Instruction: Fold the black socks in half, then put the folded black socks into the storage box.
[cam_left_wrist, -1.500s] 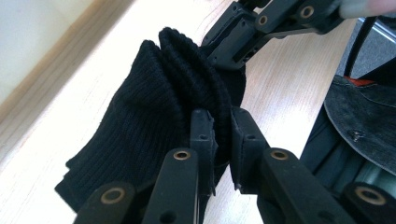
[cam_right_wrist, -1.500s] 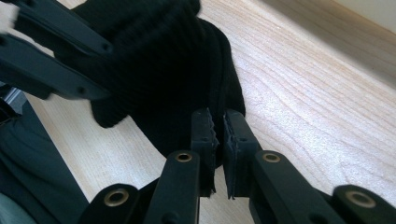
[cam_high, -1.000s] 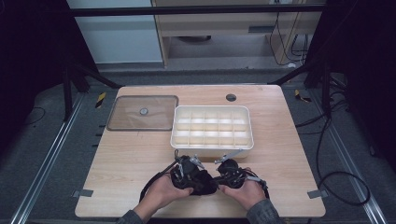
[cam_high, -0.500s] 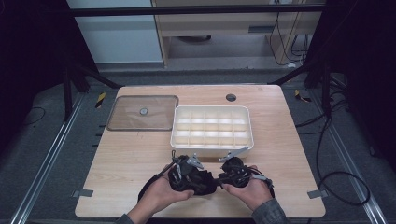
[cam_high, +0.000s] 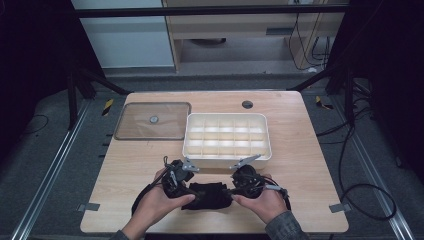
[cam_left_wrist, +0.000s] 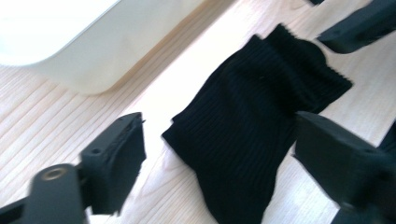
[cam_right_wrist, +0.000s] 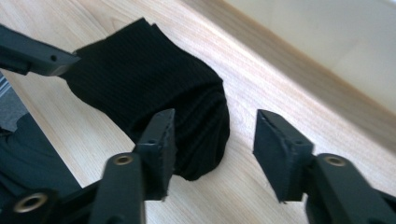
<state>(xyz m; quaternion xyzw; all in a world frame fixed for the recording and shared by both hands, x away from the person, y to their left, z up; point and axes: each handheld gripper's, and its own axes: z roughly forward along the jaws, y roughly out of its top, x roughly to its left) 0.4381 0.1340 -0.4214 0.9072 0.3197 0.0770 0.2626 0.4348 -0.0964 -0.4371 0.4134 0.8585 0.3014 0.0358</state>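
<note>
A folded black ribbed sock (cam_high: 207, 196) lies flat on the wooden table (cam_high: 125, 165) near its front edge, between my two grippers. My left gripper (cam_high: 187, 186) is at its left end and the right gripper (cam_high: 234, 187) at its right end. In the left gripper view the jaws of my left gripper (cam_left_wrist: 219, 154) have just been opening; they stand wide with the sock (cam_left_wrist: 252, 116) lying between them, untouched by the pads. My right gripper (cam_right_wrist: 212, 149) has also just been opening, and the sock's rounded end (cam_right_wrist: 140, 79) lies beside its left pad without being pressed.
A white box with several compartments (cam_high: 227, 135) stands just behind the grippers, and its wall (cam_left_wrist: 70, 42) is close to the sock. A clear lid (cam_high: 152, 121) lies at the back left. A round hole (cam_high: 247, 104) is near the table's far edge.
Both grippers have let go of the sock and opened. The left hand has drawn away to the left, and the sock now lies uncovered between the hands.
</note>
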